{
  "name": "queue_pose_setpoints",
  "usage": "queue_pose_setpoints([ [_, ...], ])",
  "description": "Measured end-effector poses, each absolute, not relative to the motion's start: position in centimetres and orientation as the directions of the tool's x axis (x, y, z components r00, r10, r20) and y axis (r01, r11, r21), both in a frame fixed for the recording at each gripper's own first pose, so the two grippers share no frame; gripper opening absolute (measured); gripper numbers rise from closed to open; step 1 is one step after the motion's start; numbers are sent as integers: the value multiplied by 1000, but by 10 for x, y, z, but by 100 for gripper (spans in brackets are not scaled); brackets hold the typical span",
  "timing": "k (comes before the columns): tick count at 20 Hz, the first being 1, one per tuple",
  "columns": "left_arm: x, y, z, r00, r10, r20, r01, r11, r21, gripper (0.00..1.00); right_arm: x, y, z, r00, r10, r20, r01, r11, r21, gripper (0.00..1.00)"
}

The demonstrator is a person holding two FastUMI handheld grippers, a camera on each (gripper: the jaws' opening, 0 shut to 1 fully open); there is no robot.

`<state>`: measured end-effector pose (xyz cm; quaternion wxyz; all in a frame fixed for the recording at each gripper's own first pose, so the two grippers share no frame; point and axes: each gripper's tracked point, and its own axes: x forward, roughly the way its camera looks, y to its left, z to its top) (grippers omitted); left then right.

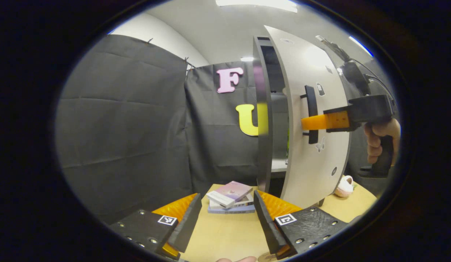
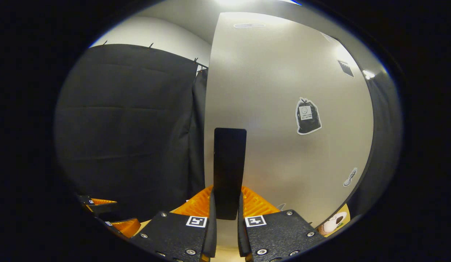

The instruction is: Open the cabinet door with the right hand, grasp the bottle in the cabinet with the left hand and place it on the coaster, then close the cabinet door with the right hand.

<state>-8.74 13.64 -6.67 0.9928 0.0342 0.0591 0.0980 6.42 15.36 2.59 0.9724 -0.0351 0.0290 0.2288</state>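
The right gripper (image 2: 225, 213) is clamped on the door handle (image 2: 229, 171), one finger on each side of the bar. The door (image 1: 312, 120) is part way open, and a dark gap shows between it and the cabinet (image 1: 263, 116). The grip could slip off the handle if the hand pulls straight back while the door swings in a curve; then the door would stop half open. If the pull is too hard, the whole cabinet might slide on the table (image 1: 225, 233) and bump the books (image 1: 231, 196) that lie just beside it. A small pink and white thing sits on the table near the door's bottom edge, and a wide swing might knock it. The bottle is inside the cabinet, I think; a thin green strip shows in the gap, but I cannot tell if that is it. The coaster may be the round edge at the very bottom of the left gripper view, too little to be sure. The right hand (image 1: 378, 140) holds its gripper level, pointing sideways at the door. The left gripper (image 1: 227, 222) waits low over the table with its fingers wide apart, holding nothing, and points toward the gap.
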Motion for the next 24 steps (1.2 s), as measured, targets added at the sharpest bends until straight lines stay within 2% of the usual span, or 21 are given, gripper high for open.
queue_pose_setpoints([
  [2, -95, 124, -63, 974, 204, -102, -196, 977, 84, 80, 59, 145, 25, 882, 464, -77, -469, 882, -56, 24],
  [16, -152, 28, -41, 970, 223, -95, -208, 967, 149, 84, -2, 82, 24, 788, 608, -97, -613, 789, -34, 24],
  [24, -149, -46, -36, 981, 171, -89, -155, 975, 156, 82, -41, 6, 24, 812, 575, -97, -579, 815, -20, 23],
])
